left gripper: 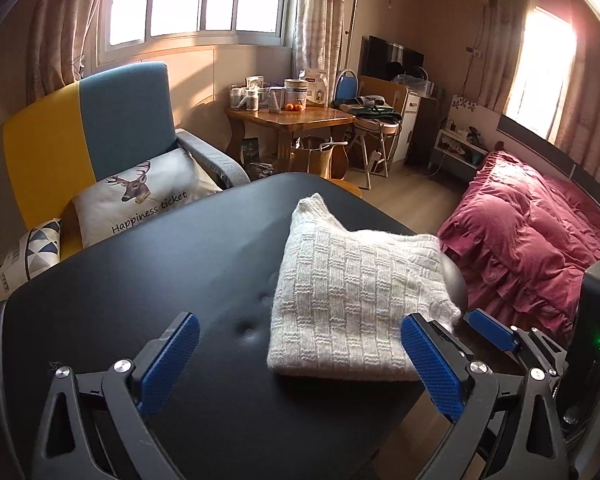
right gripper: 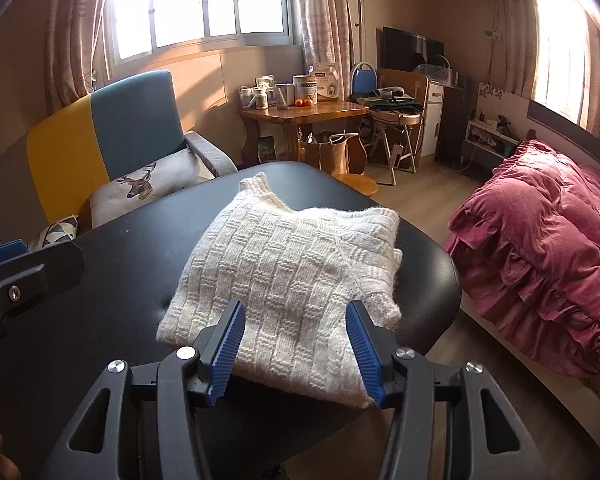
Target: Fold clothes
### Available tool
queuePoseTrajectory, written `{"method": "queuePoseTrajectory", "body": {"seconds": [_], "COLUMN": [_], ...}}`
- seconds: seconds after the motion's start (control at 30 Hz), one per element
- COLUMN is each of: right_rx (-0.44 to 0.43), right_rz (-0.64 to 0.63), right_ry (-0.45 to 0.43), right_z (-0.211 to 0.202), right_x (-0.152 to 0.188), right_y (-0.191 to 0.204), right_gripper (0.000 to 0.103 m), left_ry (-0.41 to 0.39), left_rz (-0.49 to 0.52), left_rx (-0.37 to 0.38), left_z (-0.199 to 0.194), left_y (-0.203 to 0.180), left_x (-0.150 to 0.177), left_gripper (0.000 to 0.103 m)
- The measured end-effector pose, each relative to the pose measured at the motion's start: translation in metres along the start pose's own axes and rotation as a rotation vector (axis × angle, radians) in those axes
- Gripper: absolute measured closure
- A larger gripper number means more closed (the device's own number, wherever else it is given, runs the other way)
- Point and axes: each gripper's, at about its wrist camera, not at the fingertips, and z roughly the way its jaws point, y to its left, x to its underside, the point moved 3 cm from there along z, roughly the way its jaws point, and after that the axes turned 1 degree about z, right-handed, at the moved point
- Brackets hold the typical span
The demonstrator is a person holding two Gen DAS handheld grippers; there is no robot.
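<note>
Blue fingers (left gripper: 180, 344) of both grippers spread wide, empty, beside the folded sweater (right gripper: 284, 272).

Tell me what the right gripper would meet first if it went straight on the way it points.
Most likely the folded white sweater: the right gripper is open, its fingers straddling the near edge on the black table. Whether they already touch it is unclear.

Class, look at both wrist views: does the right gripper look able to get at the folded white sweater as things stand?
Probably yes. The right gripper is open, its blue pads straddling the near edge of the white sweater on the black table. Nothing lies between them, and the left gripper sits off to the side.
</note>
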Motion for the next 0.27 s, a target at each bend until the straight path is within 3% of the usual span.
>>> {"method": "queuePoseTrajectory", "body": {"seconds": [0.27], "right_rx": [0.002], "right_rz": [0.010], "right_ry": [0.020], "right_z": [0.0060], "right_x": [0.0036], "right_y": [-0.0041], "right_gripper": [0.050], "left_ry": [-0.071], "left_rz": [0.018], "left_rx": [-0.073], "left_z": [-0.0079], "left_y": [-0.0030], "left_x": [0.0024], "left_gripper": [0.003]}}
